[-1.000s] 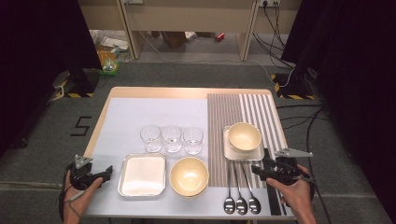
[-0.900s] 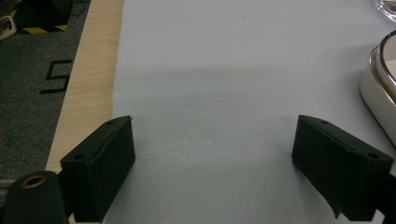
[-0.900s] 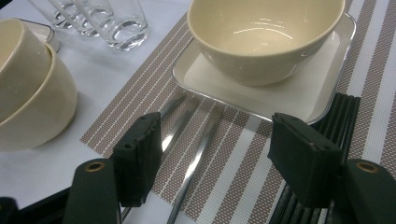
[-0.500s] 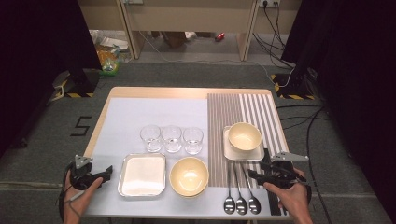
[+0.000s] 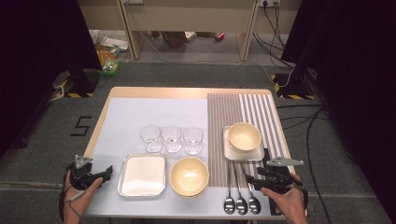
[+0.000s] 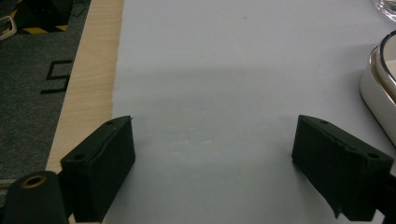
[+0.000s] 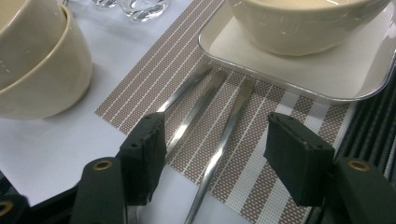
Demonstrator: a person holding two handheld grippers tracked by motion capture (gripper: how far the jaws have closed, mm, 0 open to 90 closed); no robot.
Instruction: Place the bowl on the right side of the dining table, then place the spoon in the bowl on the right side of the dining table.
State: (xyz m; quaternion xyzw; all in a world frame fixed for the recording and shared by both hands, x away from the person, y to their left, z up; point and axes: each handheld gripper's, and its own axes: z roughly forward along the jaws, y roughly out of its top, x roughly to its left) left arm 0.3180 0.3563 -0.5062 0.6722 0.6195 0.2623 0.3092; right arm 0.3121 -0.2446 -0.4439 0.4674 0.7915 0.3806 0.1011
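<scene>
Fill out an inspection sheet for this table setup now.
Surface: table under a pale sheet, striped placemat at its right.
Job's things: three spoons side by side on the placemat's near edge, untouched.
Clutter: three glasses; stacked bowls; metal tray; bowl on a square plate.
Grippers: left gripper open over bare sheet; right gripper open, poised above the spoon handles, none gripped.
Cables: wires on the floor beyond.
Surroundings: grey carpet, wooden furniture behind.
</scene>
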